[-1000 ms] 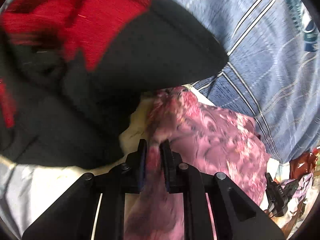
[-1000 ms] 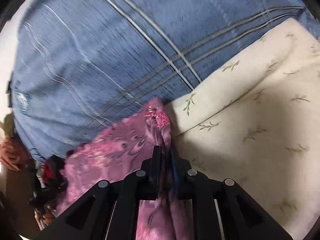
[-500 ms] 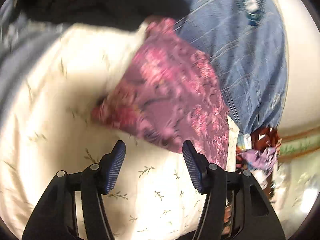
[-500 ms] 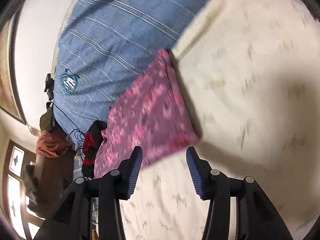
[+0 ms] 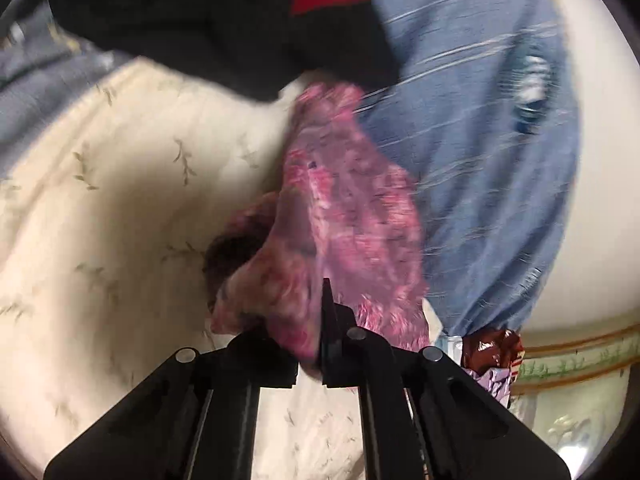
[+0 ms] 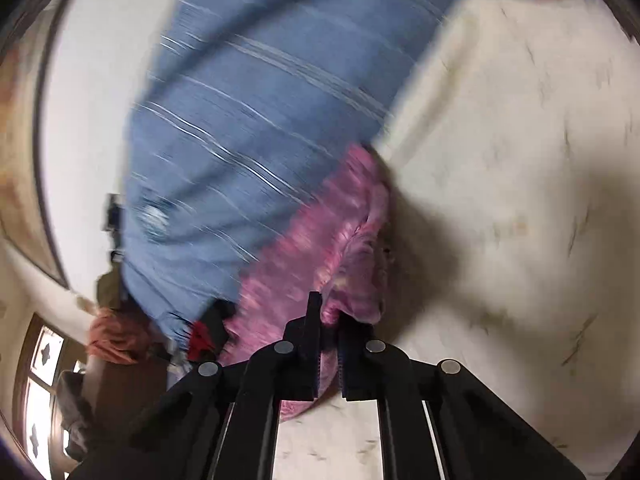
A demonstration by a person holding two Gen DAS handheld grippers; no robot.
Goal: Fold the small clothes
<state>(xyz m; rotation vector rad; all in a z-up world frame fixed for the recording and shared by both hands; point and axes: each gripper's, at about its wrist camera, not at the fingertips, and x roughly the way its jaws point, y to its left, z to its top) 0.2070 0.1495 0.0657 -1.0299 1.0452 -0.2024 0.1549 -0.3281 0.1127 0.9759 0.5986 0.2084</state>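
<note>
A small pink-purple patterned garment (image 5: 344,216) lies on a cream bedsheet with leaf print (image 5: 112,208), against a blue striped cloth (image 5: 480,152). My left gripper (image 5: 308,344) is shut on the garment's near edge, which bunches up over its left finger. In the right wrist view the same garment (image 6: 320,248) runs along the sheet's (image 6: 500,200) edge, and my right gripper (image 6: 330,328) is shut on its near end. Both views are motion-blurred.
A black and red garment (image 5: 248,12) lies at the far side of the sheet in the left wrist view. The blue striped cloth (image 6: 240,120) fills the left of the right wrist view. Clutter and a window (image 6: 40,380) sit beyond the bed edge.
Half a second ago both grippers were open just short of the garment lying flat. Now both have closed on its near edge and the cloth is bunched and lifting.
</note>
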